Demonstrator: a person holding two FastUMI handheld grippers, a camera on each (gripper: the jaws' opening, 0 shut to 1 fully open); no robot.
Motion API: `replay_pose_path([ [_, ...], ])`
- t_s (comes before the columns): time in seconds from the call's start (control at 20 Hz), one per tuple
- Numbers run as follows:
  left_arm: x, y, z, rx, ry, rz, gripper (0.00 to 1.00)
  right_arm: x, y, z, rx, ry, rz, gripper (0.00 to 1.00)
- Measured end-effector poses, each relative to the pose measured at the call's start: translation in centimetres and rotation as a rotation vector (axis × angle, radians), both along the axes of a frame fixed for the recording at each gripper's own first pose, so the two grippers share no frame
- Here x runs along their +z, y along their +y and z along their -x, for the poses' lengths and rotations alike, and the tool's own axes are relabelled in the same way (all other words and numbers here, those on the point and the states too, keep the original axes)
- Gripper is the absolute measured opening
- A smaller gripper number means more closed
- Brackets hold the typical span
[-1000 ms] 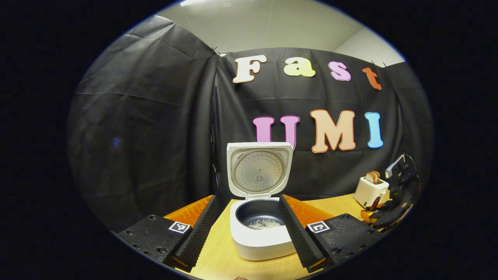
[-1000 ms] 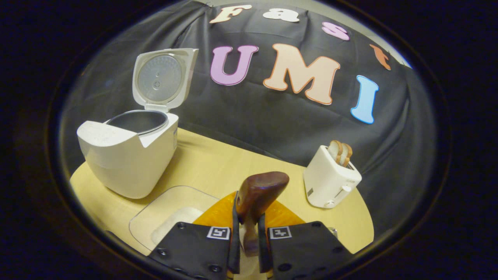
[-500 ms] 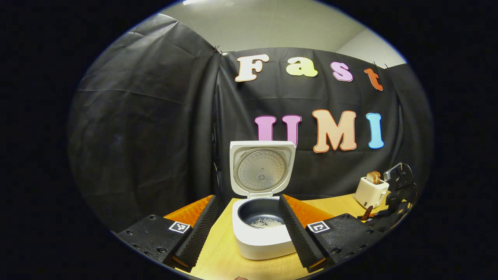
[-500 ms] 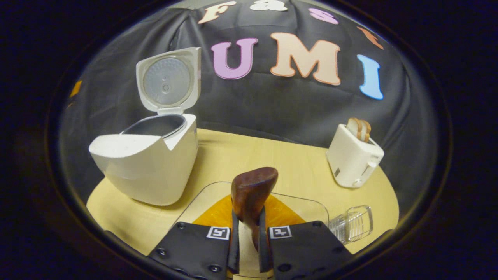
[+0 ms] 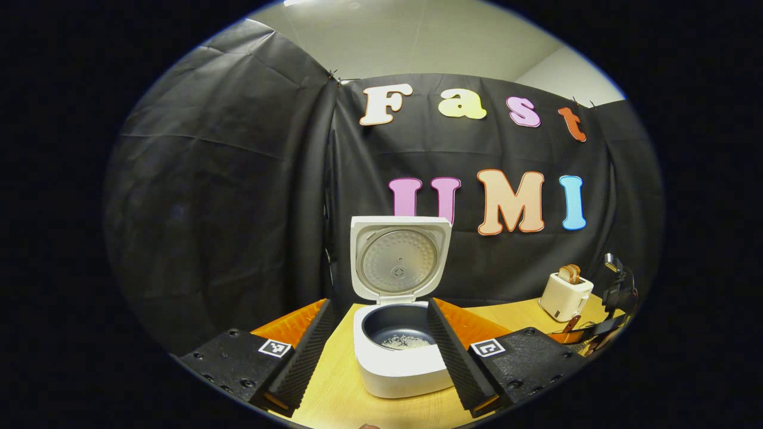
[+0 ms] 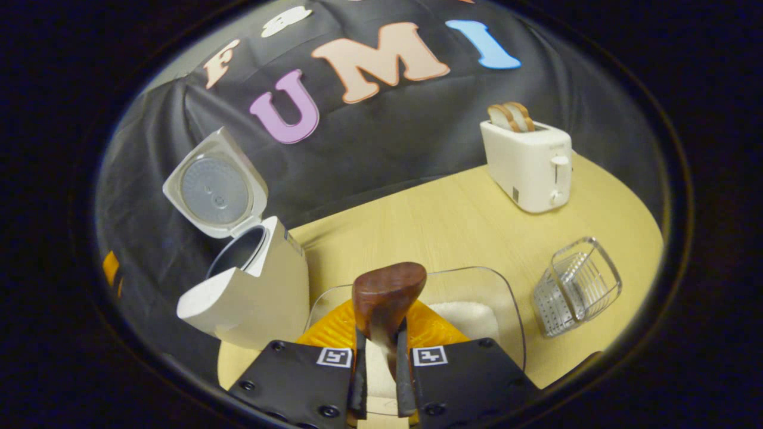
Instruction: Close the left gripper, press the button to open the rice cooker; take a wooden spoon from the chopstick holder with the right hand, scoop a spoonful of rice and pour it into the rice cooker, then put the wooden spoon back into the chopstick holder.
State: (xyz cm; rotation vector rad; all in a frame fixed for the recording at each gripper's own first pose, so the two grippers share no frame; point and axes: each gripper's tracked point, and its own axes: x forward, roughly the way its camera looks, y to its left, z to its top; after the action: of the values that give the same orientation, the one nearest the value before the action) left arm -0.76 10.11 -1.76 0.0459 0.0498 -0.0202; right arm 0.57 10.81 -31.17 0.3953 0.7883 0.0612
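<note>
i see a white toaster (image 6: 527, 168) standing upright on the pale wooden table (image 6: 441, 226), near the far edge by the black cloth wall (image 6: 381, 143). two browned slices of bread (image 6: 511, 117) stick up side by side out of its top slots, and a lever and a knob show on the side facing me. in the left gripper view the same toaster (image 5: 565, 294) sits small at the far right of the table (image 5: 340, 393), its bread (image 5: 570, 273) poking up. the black cloth (image 5: 238, 196) hangs in folds behind everything, and above it i can make out a plain pale ceiling (image 5: 411, 42).
</note>
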Motion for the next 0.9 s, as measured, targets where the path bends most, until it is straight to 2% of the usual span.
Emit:
replay_pose_path([
  [0.2,0.4,-0.6,-0.1,-0.008,-0.005,-0.009,0.93,-0.6,-2.2,0.2,-0.143,0.083,-0.193,0.22],
  [0.35,0.4,-1.1,-0.1,-0.012,-0.004,-0.015,0.93,-0.2,-3.3,-0.1,-0.224,0.104,-0.347,0.24],
  [0.55,0.5,-2.0,-0.2,-0.022,-0.004,-0.021,0.92,0.8,-4.9,-0.3,-0.261,0.092,-0.39,0.21],
  [0.9,1.2,-3.3,-0.1,-0.036,-0.015,-0.028,0.93,3.4,-5.9,-1.3,-0.339,0.106,-0.598,0.23],
])
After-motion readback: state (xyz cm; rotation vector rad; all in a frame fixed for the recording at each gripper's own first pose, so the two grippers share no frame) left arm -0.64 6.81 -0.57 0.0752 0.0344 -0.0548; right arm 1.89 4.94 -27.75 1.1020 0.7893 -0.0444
